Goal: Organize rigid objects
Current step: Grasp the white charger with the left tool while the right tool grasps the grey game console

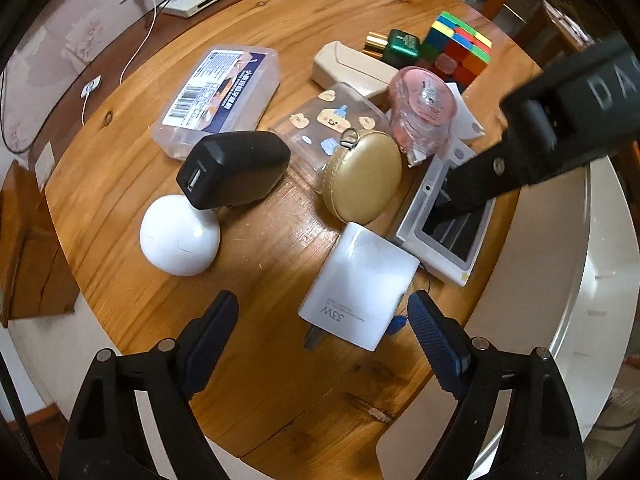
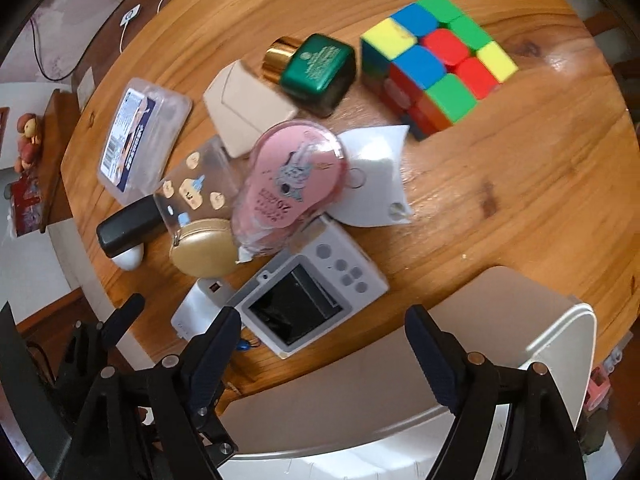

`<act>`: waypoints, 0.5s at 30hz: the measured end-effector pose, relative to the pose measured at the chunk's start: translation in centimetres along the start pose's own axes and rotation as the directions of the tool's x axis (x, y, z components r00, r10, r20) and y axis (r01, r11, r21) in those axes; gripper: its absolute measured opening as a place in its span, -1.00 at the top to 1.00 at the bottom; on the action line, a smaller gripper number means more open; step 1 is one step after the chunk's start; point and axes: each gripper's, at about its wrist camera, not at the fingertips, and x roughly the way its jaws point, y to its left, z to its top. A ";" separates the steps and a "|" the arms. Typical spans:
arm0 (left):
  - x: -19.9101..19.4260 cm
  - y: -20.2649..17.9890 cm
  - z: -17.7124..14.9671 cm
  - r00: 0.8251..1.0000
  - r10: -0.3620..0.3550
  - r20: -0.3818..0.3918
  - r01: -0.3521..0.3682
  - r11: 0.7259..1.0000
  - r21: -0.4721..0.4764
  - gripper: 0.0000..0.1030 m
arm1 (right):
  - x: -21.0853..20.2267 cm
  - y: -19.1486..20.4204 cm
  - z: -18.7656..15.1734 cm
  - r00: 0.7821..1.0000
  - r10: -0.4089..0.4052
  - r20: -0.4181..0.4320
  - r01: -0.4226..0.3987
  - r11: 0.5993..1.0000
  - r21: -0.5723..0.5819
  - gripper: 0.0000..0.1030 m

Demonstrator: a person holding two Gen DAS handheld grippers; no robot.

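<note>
On the round wooden tabletop (image 1: 132, 208) many rigid things are lying crowded together toward its near edge, and beside that edge a white tray (image 2: 520, 320) is waiting. Going from big to small: the clear plastic box (image 1: 218, 100) is sitting toward the far left, the colour cube (image 2: 436, 64) is standing toward the far right, the white device with a screen (image 2: 308, 300) is lying at the near edge, and the white 33W charger (image 1: 360, 288) is lying just beside it.

The left gripper (image 1: 324, 332) is hovering low over the charger with its jaws spread wide and holding nothing. The right gripper (image 2: 316, 344) is hanging above the device, its jaws also spread and empty.

I am judging the charger as the next pick. To do it well, the jaws should be coming down along its two flat sides, staying clear of the gold round case (image 1: 364, 176) near it.
</note>
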 end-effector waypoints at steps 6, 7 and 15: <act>1.2 -2.1 -0.2 0.999 0.032 -0.025 -0.030 0.997 0.067 -0.71 | 0.1 -1.4 0.3 0.999 -0.037 -0.022 0.037 0.999 0.020 -0.64; 1.1 -2.4 -0.3 0.999 0.032 -0.027 -0.030 0.997 0.068 -0.71 | 0.2 -1.6 0.4 0.999 -0.041 -0.025 0.041 0.999 0.020 -0.64; 0.8 -4.1 -2.1 0.998 0.058 0.036 -0.061 0.994 0.087 -0.04 | 0.8 -2.2 2.2 0.998 -0.049 -0.044 0.051 0.998 0.033 -0.75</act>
